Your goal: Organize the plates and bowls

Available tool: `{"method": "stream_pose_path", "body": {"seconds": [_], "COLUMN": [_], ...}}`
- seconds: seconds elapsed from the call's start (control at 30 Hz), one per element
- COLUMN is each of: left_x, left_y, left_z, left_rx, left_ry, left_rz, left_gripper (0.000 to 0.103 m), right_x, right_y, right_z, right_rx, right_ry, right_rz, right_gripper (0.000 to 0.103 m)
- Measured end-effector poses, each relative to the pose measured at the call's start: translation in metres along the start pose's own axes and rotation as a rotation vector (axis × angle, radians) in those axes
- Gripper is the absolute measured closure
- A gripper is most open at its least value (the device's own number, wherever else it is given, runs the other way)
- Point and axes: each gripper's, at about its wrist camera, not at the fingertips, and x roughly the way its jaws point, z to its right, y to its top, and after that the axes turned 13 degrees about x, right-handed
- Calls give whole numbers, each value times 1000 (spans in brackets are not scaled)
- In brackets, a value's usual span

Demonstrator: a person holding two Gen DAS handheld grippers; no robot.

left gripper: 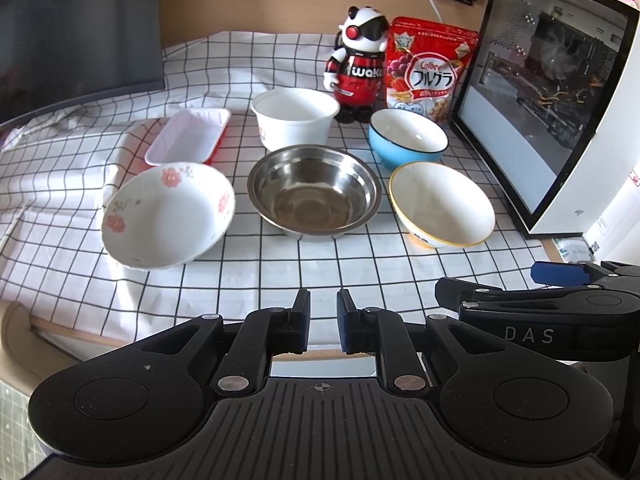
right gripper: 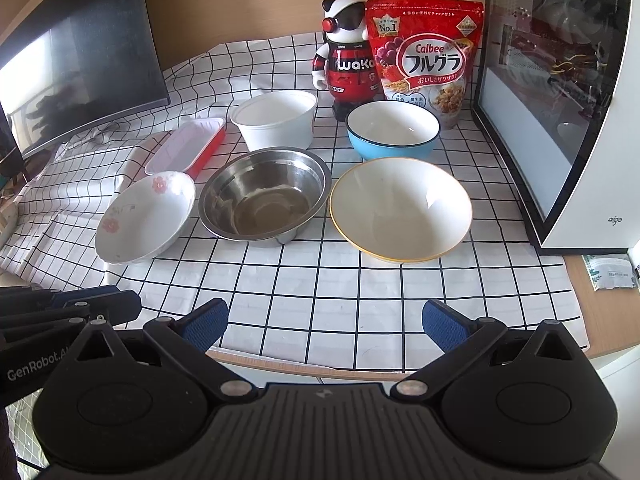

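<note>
Right wrist view: right tool (right gripper: 325, 326) spread wide, empty, facing the yellow-rimmed bowl (right gripper: 401, 209) at 12 o'clock, probably ready to grasp; left tool (left gripper: 323, 320) nearly pressed together, idle.

Two low, near-table wrist views facing the bowls (left gripper: 314, 190), seemingly side by side.

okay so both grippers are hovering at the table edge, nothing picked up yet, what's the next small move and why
Probably ease the right gripper forward toward the yellow-rimmed bowl. Its jaws stand wide open and empty, and that bowl lies nearest ahead of it, while the left gripper is nearly closed.
</note>
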Motion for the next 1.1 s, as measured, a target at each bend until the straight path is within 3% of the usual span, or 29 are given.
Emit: {"method": "stream_pose_path", "body": {"seconds": [1.1], "left_x": [3], "left_y": [3], "left_z": [-8], "left_rx": [-21], "left_ry": [3], "left_rz": [-18], "left_gripper": [86], "right_x": [2], "right_y": [0], "right_z": [-4], "right_rx": [-5], "right_ry": [-1], "right_rz": [-3], "right_gripper": [0]}}
